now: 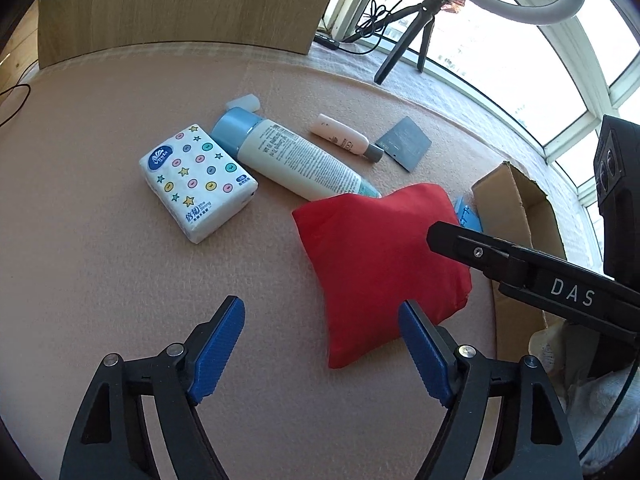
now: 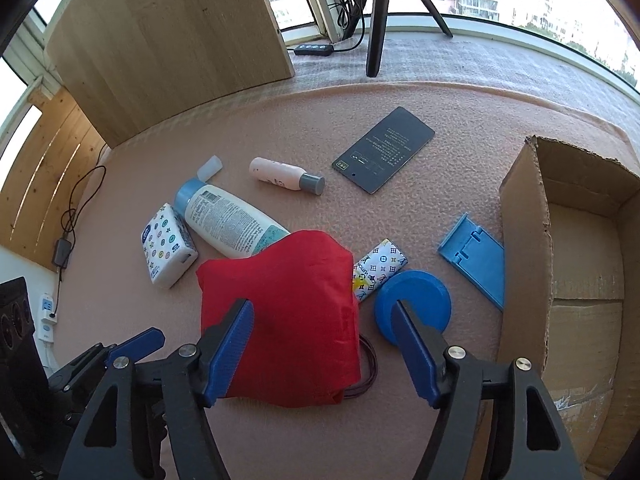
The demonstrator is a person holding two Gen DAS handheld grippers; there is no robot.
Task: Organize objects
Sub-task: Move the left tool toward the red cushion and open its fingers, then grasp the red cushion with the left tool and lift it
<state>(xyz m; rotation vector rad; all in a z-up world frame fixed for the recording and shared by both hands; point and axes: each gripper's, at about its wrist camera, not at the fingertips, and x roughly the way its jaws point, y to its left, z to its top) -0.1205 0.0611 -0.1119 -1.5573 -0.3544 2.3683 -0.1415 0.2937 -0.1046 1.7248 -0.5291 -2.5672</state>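
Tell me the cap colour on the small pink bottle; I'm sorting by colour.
Grey cap on the small pink bottle; the right wrist view shows it best.

- A pinkish-tan mat [image 2: 460, 120] covers the table.
- A light wooden board [image 2: 172, 40] stands upright at its far edge.
- Big windows [image 1: 520, 72] with pale frames let in bright daylight.
- A black tripod [image 2: 376, 20] stands on the sill.
- Wood panelling [image 2: 44, 176] lines the left wall.

Cloth pouch [image 2: 288, 312] lies at table centre. Large bottle [image 2: 228, 220] at eleven o'clock, tissue pack [image 2: 166, 250] at ten, cardboard box [image 2: 580, 280] at three, card [image 2: 384, 154] at one.
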